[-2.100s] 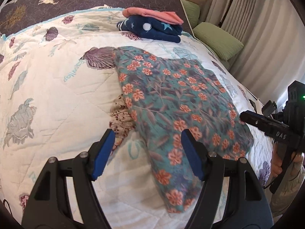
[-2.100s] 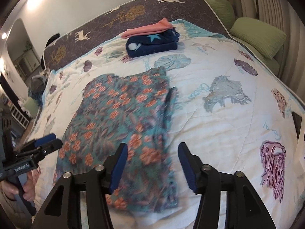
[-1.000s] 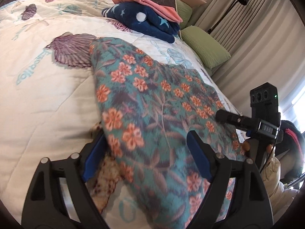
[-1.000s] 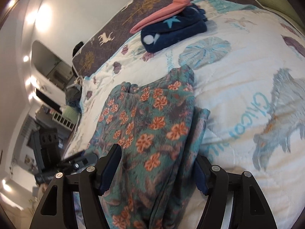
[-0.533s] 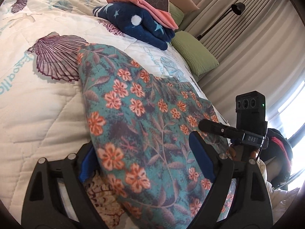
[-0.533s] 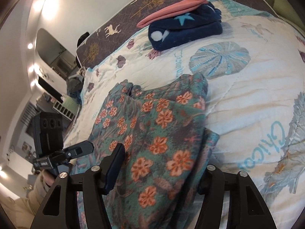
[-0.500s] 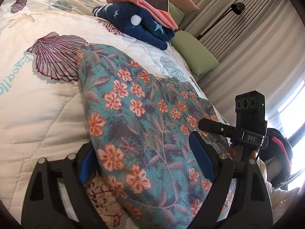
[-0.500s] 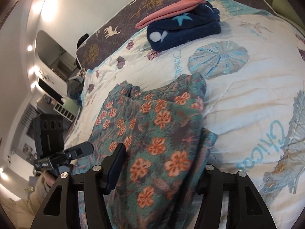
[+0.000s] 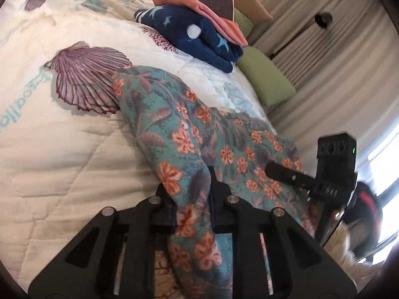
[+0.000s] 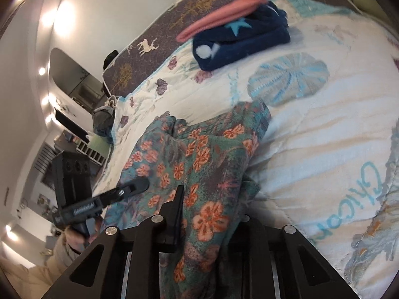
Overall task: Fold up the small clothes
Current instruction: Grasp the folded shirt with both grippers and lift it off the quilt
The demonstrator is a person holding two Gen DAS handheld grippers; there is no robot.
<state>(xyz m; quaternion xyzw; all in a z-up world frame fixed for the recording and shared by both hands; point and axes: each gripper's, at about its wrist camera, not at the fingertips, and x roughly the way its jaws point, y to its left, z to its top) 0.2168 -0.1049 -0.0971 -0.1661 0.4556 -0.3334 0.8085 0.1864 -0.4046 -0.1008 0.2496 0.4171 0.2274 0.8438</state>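
A teal garment with orange flowers [image 9: 194, 134] lies on the white seashell quilt [image 9: 62, 149]; it also shows in the right wrist view [image 10: 189, 159]. My left gripper [image 9: 190, 194] is shut on the garment's near left edge, with cloth bunched between the jaws. My right gripper [image 10: 209, 214] is shut on the garment's near right edge; the cloth hides its right finger. Each gripper shows in the other's view, the right one [image 9: 286, 174] and the left one [image 10: 124, 191], both at the garment's near end.
A folded stack, a navy star-print piece [image 9: 199, 39] under a pink one [image 9: 199, 7], lies at the far end of the bed; it shows in the right wrist view too [image 10: 239, 37]. Green pillows [image 9: 264, 79] and curtains stand beyond the bed's right side.
Both grippers have closed on the garment's near edge, one at each side. The cloth now bunches up between the jaws and lifts slightly off the quilt.
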